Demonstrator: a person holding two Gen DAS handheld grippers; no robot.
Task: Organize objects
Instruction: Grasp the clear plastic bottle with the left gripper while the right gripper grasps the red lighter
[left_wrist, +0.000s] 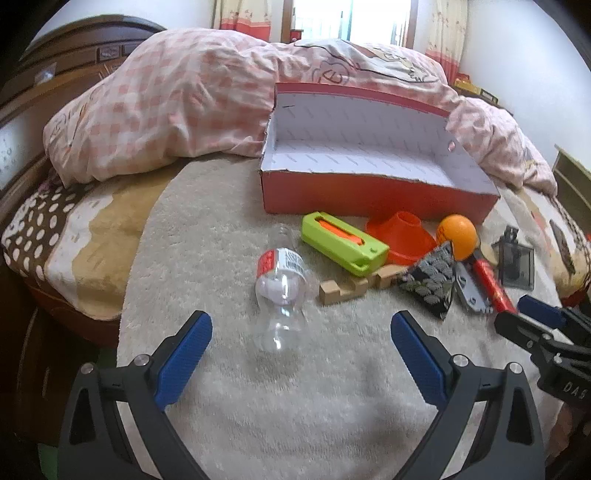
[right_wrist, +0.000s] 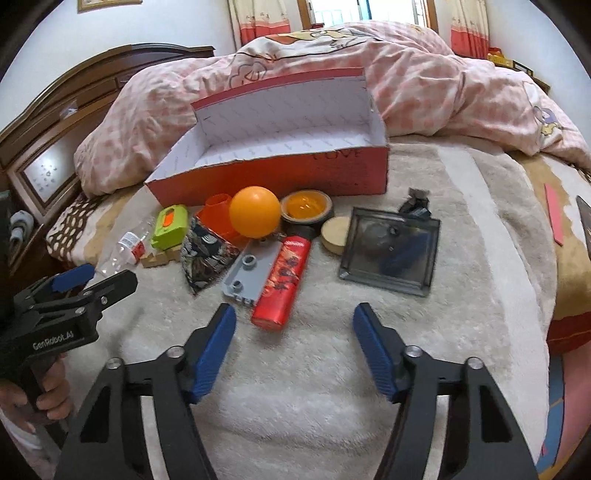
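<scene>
Both sets of fingers apart, holding nothing: left fingers straddle the bottle, right fingers approach the red can; box empty behind.

Black claw, ribbed blue pads

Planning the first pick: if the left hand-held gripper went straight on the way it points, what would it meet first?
Most likely the clear plastic bottle, lying on the white blanket just ahead of the open left hand-held gripper, though depth is uncertain.
</scene>
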